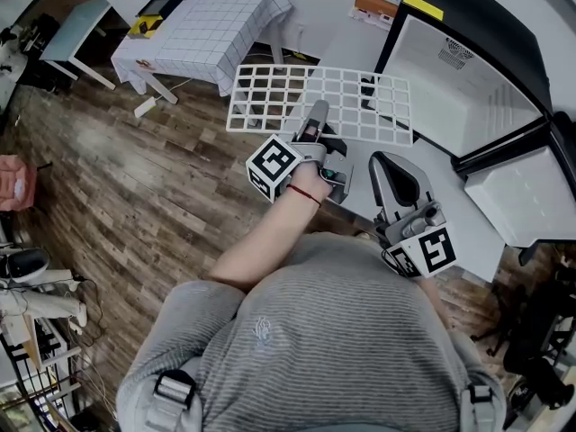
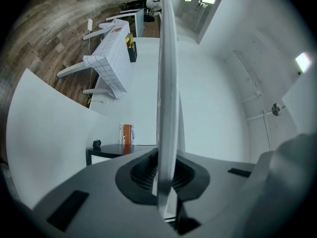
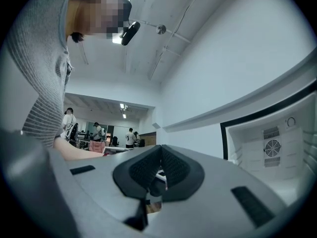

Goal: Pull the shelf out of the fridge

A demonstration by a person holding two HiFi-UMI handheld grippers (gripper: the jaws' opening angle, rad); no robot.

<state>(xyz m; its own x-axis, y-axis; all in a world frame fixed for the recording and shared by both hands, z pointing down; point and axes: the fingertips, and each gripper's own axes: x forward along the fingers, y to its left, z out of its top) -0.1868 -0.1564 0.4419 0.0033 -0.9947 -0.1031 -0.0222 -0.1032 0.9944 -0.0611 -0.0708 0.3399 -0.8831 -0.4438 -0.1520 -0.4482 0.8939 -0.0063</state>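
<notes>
Ribbed pads (image 2: 141,172) of my left hand-held gripper (image 2: 166,175) are clenched on the near edge of the white wire shelf (image 1: 324,97), which runs edge-on straight away from them. Seen from my head, the grid is out of the fridge (image 1: 463,88) and held flat in the air just beside its open white compartment, above the wooden floor (image 1: 135,160). My right hand-held gripper (image 3: 161,171) hangs nearer my body with its pads pressed together on nothing. Farther off on the floor stands a small table (image 1: 211,25) under a checked cloth.
</notes>
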